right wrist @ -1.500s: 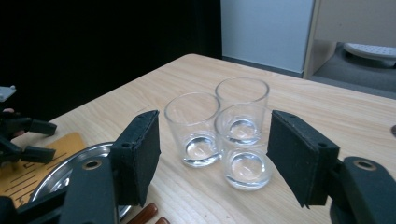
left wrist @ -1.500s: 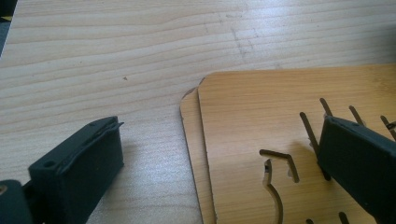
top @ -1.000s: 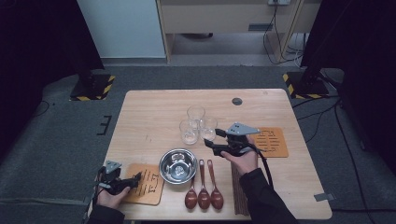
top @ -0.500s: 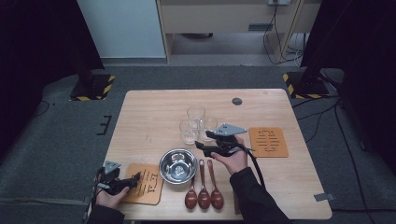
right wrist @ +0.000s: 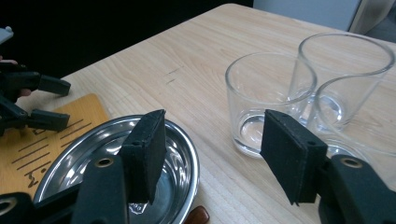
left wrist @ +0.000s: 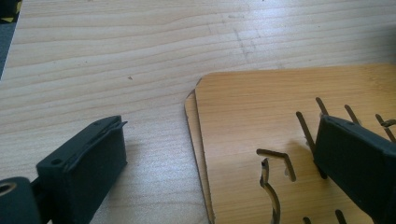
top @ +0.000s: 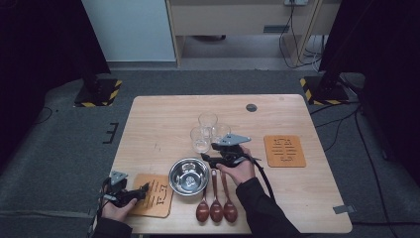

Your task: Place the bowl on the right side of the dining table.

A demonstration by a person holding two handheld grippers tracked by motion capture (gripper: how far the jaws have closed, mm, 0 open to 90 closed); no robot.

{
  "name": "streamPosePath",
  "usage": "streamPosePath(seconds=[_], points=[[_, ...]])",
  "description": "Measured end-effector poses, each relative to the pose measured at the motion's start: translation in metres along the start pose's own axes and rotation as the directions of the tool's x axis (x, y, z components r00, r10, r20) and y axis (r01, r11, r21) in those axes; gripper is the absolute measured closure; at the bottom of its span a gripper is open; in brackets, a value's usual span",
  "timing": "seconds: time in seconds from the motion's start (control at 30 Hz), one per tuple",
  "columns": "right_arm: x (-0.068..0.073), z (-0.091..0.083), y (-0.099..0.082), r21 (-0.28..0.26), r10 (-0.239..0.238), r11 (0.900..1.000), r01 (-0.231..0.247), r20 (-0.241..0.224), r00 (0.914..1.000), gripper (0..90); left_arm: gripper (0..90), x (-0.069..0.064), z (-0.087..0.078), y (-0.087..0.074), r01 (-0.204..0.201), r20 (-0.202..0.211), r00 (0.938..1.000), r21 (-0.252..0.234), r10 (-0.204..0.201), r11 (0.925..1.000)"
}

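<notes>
Glasses (right wrist: 271, 100) just ahead of right claw (right wrist: 212, 156) — spread wide, empty; left claw (left wrist: 219, 168) likewise.

On the wooden table (top: 158, 124) stand three clear drinking glasses (top: 200, 139), clustered together. One stainless steel bowl (top: 188, 176) sits near the front. Three dark wooden spoons (top: 216, 203) lie side by side. There are two slotted bamboo coasters (top: 284, 150), one at each side, though the left gripper view shows a second layer under the left one.
</notes>
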State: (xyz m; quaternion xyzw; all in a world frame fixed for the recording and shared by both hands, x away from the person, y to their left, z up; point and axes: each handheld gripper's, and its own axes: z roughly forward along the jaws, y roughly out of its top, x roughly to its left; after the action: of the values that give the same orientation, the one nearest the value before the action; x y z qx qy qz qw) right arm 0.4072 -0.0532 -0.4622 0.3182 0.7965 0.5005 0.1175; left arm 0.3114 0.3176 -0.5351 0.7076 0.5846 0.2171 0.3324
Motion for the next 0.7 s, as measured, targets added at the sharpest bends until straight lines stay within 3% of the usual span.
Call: streamPosePath(seconds=[0.7], points=[[0.006, 0.028, -0.013, 0.13, 0.005, 0.9915, -0.004, -0.014, 0.9999, 50.8, 1.6, 0.0, 0.0, 0.0, 0.0, 0.0, 1.0, 0.0, 0.0, 1.0]])
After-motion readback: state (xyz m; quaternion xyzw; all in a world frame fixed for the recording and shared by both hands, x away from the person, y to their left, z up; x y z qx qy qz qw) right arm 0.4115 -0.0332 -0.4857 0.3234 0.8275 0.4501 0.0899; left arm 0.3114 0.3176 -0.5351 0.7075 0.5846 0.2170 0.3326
